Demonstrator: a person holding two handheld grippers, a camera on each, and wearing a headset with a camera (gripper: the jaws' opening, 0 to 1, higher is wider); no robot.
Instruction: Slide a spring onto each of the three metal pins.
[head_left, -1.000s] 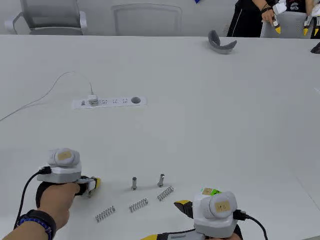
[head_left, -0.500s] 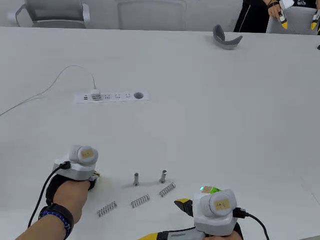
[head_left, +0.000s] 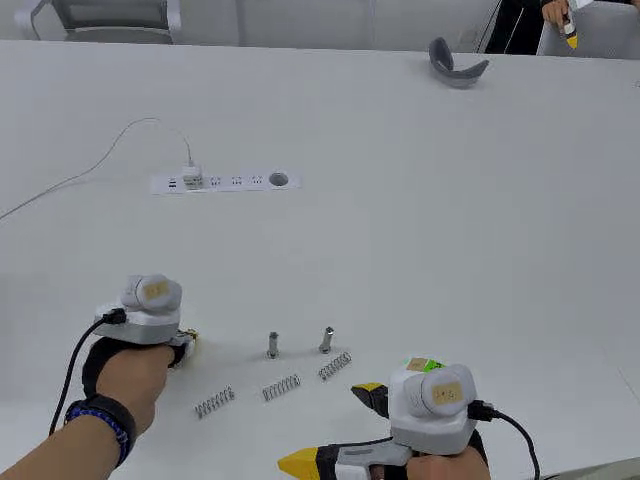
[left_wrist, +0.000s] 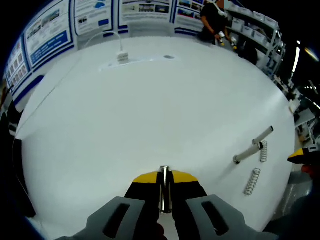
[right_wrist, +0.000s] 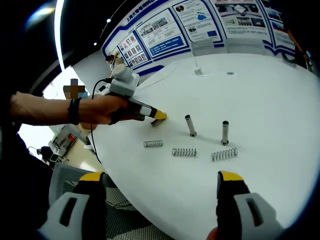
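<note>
Two metal pins (head_left: 272, 345) (head_left: 326, 340) stand upright on the white table (head_left: 420, 230). Just in front of them three springs (head_left: 214, 402) (head_left: 281, 387) (head_left: 335, 366) lie in a row. Left of the pins, my left gripper (head_left: 186, 346) rests low at the table. Its own view shows it shut on a third metal pin (left_wrist: 164, 192). My right gripper (head_left: 332, 428) hovers at the near edge with its jaws wide open and nothing in them. Its own view looks over the springs (right_wrist: 184, 151) and the standing pins (right_wrist: 190, 125) (right_wrist: 225, 132) towards the left gripper (right_wrist: 159, 116).
A white power strip (head_left: 220, 182) with a plugged cable lies mid-table on the left. A grey curved object (head_left: 455, 70) lies at the far right, near a person's hand at the far edge. Chairs stand behind the table.
The head camera has tilted, so everything sits higher in the picture. My left hand has turned a little in place. Pins and springs on the table have not moved.
</note>
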